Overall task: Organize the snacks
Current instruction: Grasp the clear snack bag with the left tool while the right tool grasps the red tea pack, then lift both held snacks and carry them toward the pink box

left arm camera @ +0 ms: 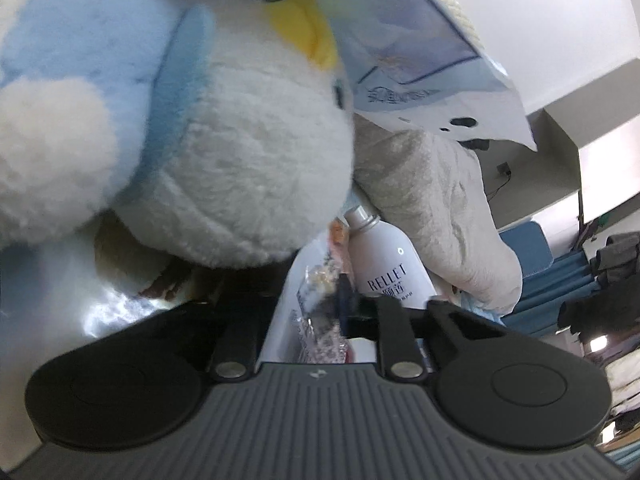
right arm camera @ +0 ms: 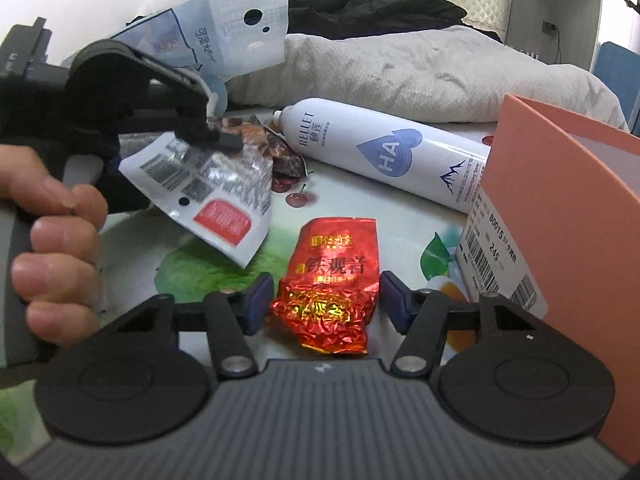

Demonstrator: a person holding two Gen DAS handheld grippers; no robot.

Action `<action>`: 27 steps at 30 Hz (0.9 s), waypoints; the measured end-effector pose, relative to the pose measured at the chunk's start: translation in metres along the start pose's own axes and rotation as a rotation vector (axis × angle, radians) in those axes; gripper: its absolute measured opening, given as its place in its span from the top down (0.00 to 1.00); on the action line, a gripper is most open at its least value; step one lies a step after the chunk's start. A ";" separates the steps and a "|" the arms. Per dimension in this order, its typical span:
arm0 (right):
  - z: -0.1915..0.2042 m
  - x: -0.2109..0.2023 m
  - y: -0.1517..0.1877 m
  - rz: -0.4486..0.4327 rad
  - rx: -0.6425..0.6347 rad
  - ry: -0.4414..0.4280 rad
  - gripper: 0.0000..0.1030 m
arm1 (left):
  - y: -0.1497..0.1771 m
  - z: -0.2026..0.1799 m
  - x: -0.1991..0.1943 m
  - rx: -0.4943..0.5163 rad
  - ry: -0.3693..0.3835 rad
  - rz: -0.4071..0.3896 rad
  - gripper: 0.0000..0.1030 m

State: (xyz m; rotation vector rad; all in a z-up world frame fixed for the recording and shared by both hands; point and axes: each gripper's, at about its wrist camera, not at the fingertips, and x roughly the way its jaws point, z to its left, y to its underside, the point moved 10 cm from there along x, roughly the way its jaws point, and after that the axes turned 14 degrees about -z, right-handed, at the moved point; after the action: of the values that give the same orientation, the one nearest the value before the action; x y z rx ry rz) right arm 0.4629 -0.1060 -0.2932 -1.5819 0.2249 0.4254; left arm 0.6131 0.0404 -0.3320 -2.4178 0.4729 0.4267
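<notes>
A red foil tea packet (right arm camera: 332, 280) lies on the flower-print tabletop (right arm camera: 200, 268). My right gripper (right arm camera: 325, 306) straddles its near end, a blue pad close to each side, and I see no pressing. At the left of the right wrist view, my left gripper (right arm camera: 224, 140) is shut on the top edge of a silver-and-white snack packet (right arm camera: 216, 196), which hangs tilted above the table. In the left wrist view that silver-and-white snack packet (left arm camera: 316, 312) sits between the closed fingers of my left gripper (left arm camera: 340, 300), whose tips are mostly hidden.
A white spray can (right arm camera: 384, 156) lies across the table behind the tea packet. A salmon box (right arm camera: 560, 208) stands at the right. A brown wrapper (right arm camera: 284, 156), grey bedding (right arm camera: 400, 68) and a pale blue packet (right arm camera: 240, 36) lie beyond. A blue-and-white plush toy (left arm camera: 200, 140) fills the left wrist view.
</notes>
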 end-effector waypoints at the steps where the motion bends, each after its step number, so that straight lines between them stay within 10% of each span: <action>1: -0.001 -0.001 0.000 0.004 -0.001 0.003 0.42 | 0.000 -0.002 -0.002 0.014 -0.001 -0.002 0.88; 27: 0.001 -0.094 0.007 0.097 0.023 -0.084 0.44 | 0.031 0.007 -0.166 0.199 -0.085 0.029 0.91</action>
State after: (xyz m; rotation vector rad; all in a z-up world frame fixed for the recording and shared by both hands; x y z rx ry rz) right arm 0.3745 -0.1163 -0.2620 -1.5307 0.2420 0.5622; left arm 0.4512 0.0599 -0.2855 -2.1945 0.4902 0.4698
